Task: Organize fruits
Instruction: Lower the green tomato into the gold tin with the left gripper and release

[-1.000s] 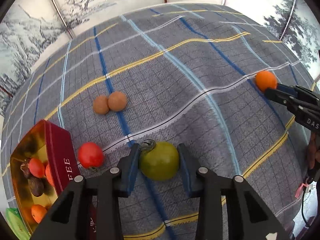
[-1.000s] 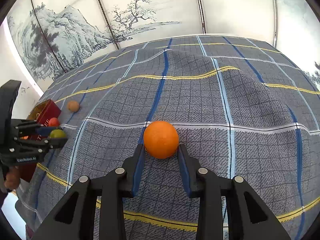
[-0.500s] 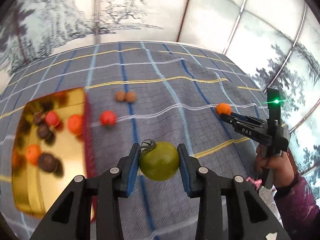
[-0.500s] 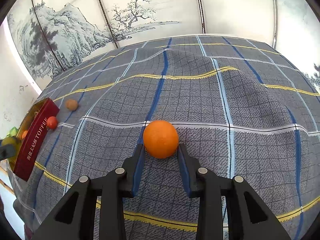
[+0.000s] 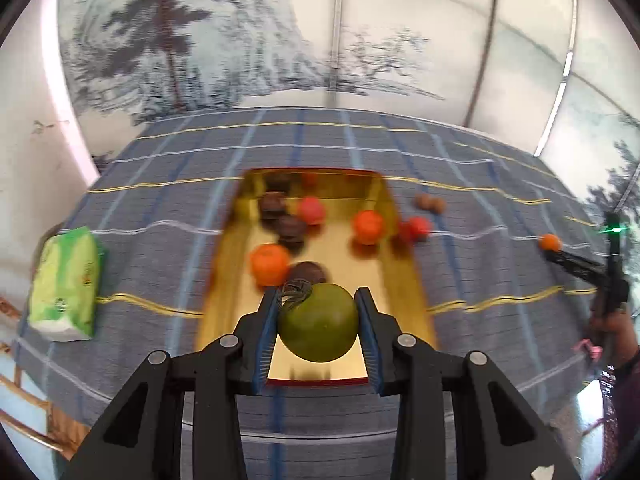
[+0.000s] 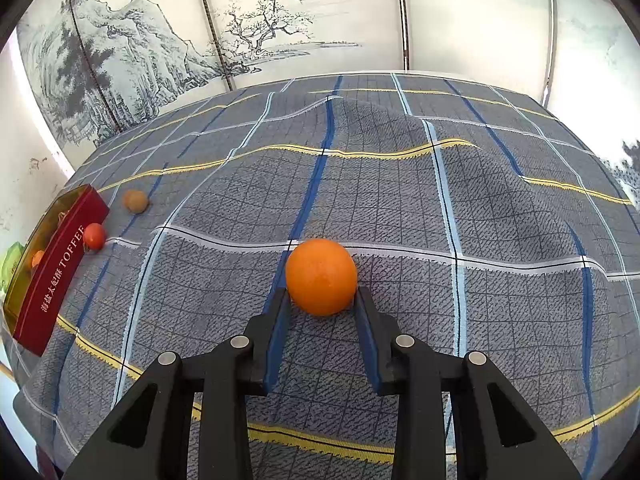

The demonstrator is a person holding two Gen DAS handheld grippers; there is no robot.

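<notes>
left gripper (image 5: pixel 318 304) angled down over gold tin (image 5: pixel 404 276), clamped on green fruit (image 5: pixel 318 323) | right gripper (image 6: pixel 321 300) angled down at checked cloth (image 6: pixel 400 208), clamped on orange (image 6: pixel 321 276) | tin: orange, red, dark brown fruits

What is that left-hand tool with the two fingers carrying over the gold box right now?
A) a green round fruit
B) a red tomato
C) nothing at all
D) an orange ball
A: in the left wrist view the left gripper has its fingers pressed on both sides of a green fruit, held above the near end of the gold tin.
</notes>
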